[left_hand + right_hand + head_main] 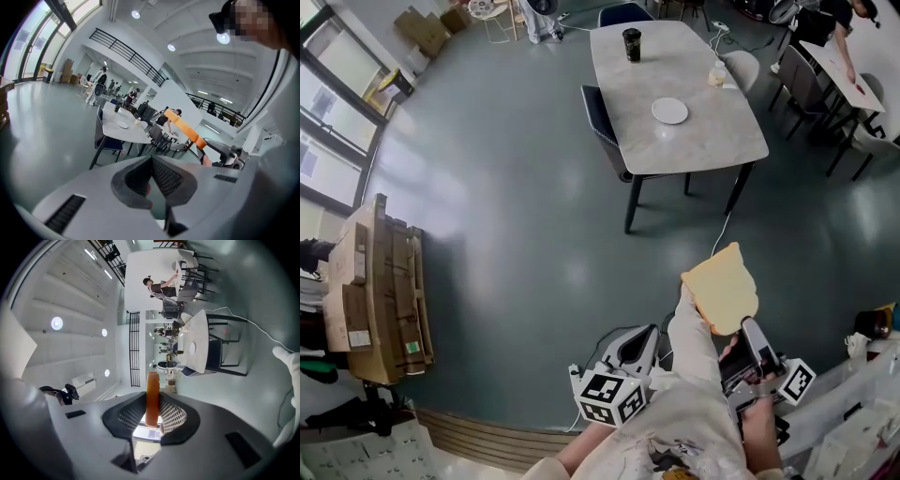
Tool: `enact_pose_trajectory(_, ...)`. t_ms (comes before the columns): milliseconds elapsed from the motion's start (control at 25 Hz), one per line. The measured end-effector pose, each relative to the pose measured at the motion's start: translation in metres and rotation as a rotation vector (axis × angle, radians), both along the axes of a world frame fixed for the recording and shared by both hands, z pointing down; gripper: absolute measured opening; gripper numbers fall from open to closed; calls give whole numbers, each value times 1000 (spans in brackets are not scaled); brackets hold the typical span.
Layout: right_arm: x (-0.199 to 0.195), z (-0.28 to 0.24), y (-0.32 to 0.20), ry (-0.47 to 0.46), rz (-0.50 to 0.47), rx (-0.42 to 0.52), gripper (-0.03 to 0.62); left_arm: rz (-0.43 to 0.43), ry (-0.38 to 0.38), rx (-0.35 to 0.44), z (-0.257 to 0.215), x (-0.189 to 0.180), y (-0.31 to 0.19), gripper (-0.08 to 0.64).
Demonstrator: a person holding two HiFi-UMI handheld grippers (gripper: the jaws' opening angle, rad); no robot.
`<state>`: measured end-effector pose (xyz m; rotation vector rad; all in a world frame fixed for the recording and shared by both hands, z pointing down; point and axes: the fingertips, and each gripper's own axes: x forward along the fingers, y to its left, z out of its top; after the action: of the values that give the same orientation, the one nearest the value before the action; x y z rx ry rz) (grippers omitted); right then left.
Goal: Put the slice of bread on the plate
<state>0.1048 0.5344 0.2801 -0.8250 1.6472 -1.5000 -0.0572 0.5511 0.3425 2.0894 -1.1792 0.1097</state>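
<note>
The pale slice of bread (722, 288) stands on edge above the grey floor, with my right gripper (734, 330) shut on its lower rim. Seen edge-on in the right gripper view, the bread (152, 397) sits squeezed between the two pads. My left gripper (649, 335) hangs just left of it, jaws together and holding nothing; its pads (140, 176) meet at the tip. The white plate (669, 111) lies on the grey table (703, 141) far ahead, also seen as a small plate (122, 124) and plate (192, 348). The left gripper view shows the bread (185, 128) at the right.
A black cup (632, 44) and a small wrapped item (717, 73) stand on the table. Dark chairs (602, 127) flank it. Cardboard boxes (380, 291) are stacked at the left. A person (853, 56) bends over another table at the top right. A white cable (722, 230) runs across the floor.
</note>
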Motion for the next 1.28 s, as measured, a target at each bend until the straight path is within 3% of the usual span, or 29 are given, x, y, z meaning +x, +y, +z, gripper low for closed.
enact_pose_trajectory(360,29,9,-123,-13,-58,-5,89,-51,-40,-7,-2,29,-111,9)
enact_pose_trajectory(800,91,9,-261,-53,-96,10,89,-47,-105,-5,-11,100,-251,9)
enact_pose_trajectory(1080,150,14,-314,-67,-96,7,87,-33,-114,-11,-4,167,-307,9)
enact_pose_trajectory(1280,162,12,-332,-63,-95,-6,87,-42,-124,-20,-13,170,-324,9)
